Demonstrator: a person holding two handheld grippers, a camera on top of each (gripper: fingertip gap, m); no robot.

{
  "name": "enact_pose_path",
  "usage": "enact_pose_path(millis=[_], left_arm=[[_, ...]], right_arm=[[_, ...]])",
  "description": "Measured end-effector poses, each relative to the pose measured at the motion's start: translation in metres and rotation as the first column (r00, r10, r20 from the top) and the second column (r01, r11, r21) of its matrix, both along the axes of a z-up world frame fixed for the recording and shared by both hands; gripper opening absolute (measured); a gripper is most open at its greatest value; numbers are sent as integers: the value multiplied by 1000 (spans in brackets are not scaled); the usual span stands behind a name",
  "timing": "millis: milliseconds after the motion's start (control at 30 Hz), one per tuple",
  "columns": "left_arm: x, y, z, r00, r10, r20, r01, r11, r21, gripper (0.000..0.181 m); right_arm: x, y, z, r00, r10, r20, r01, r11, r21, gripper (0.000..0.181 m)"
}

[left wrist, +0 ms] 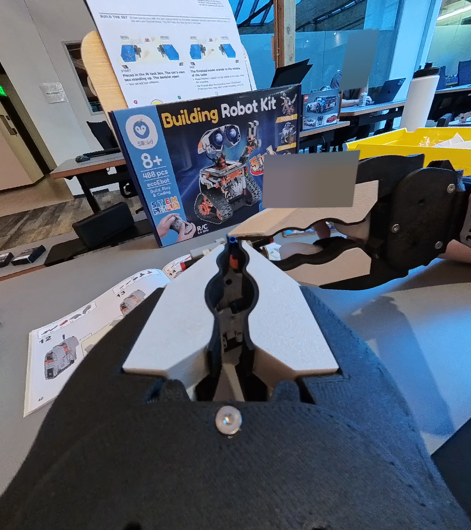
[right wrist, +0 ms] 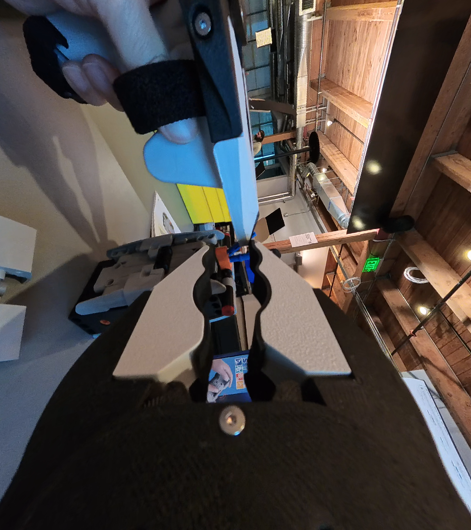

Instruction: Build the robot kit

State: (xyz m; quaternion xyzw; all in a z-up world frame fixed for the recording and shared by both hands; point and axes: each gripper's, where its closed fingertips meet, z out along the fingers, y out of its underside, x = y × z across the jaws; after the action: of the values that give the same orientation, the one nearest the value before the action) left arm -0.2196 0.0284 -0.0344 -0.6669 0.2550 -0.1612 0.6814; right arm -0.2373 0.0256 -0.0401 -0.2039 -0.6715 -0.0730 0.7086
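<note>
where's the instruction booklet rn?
Left wrist view: the open booklet lies flat on the grey table, left of the left gripper, before the upright kit box.

A blue building-kit box (left wrist: pixel 199 169) is standing upright at the frame's centre, with a white instruction sheet (left wrist: pixel 168 51) leaning behind it. An open booklet (left wrist: pixel 65 338) is lying on the grey desk (left wrist: pixel 429 329) at lower left, a yellow bin (left wrist: pixel 386 143) is sitting at right, and two small black boxes (left wrist: pixel 10 258) are resting at far left.

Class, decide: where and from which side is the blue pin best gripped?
Probably its free tip, from the right: the blue pin pokes out beyond the left gripper, whose shut jaws cover the grey assembly below it.
</note>
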Motion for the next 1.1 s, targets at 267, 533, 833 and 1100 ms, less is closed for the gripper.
enact_pose_path(millis=[267,533,833,1100], left_arm=[[-1,1,0,1000,1,3,-1,1000,-19,3],[1,0,-1,1000,-14,-10,13,996,-88,2],[2,3,-1,998,-14,-67,-1,978,-209,2],[5,4,-2,989,-22,-148,-31,940,-341,3]], right_arm=[[1,0,1,1000,23,7,-23,1000,-15,26],[2,-1,1,998,53,23,-53,998,-24,41],[3,-2,7,998,39,45,-41,998,43,40],[2,-2,6,998,21,66,-26,996,82,40]])
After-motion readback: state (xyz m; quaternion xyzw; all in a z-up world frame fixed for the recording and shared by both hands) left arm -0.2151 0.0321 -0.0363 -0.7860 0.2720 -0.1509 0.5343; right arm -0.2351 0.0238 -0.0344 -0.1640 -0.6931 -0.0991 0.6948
